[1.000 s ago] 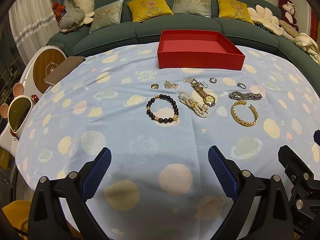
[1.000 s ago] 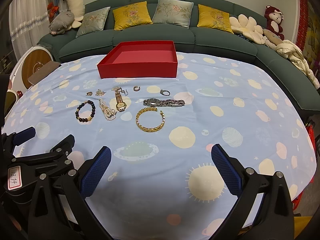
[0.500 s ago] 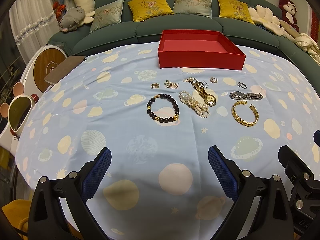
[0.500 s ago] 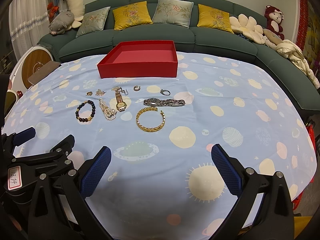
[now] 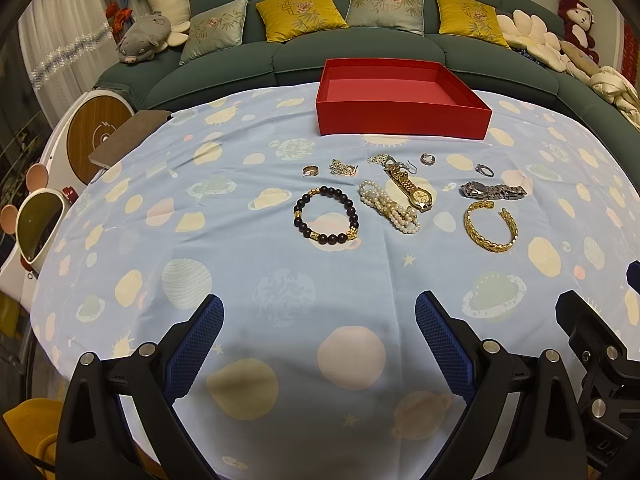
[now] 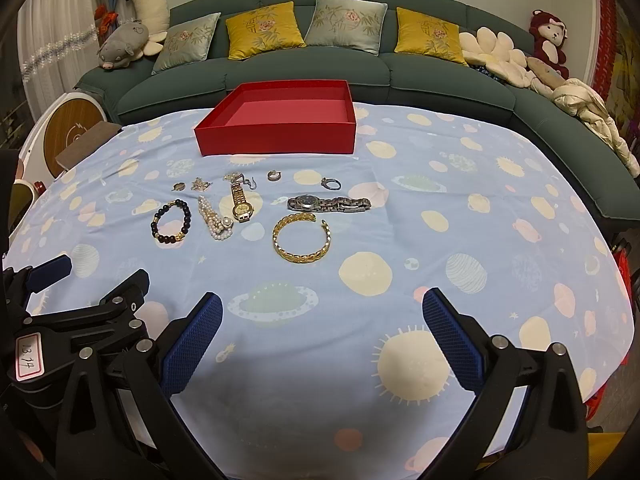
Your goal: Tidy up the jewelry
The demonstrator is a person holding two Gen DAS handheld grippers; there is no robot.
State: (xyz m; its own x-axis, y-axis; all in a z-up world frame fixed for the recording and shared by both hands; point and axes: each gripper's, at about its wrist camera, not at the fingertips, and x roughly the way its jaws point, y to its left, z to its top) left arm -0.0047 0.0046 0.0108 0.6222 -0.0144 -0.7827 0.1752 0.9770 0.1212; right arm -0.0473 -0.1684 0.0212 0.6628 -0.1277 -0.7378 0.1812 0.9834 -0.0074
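Red box (image 5: 404, 118) at the far edge of the tabletop (image 5: 200, 264): interior bare, nothing stowed. Judged progress: zero items sorted, task not yet begun.

Everything to be organized lies on the planet-print cloth just in front of the box, none of it touching the box:
- dark bead bracelet (image 5: 326, 220), leftmost of the large pieces, laid flat as a ring;
- gold open bangle (image 5: 490, 226), nearest piece on the right side, gap facing the box;
- silver watch (image 5: 493, 191), just behind the bangle;
- gold watch (image 5: 410, 188), centre, strap running toward the box;
- pearl strand (image 5: 388, 208), bunched, touching or just beside the gold watch;
- small chain pieces (image 5: 342, 168) and about three rings, e.g. (image 5: 311, 170), in a row nearest the box.

Left gripper (image 5: 318, 340): fingers spread wide, holding nothing, low over the near cloth, well apart from the jewelry. Right gripper (image 6: 322, 340): likewise wide apart and empty.

Remaining: every piece still needs a pick and a transfer to the box. Rings and fine chains are likely the hardest grasps on soft cloth.
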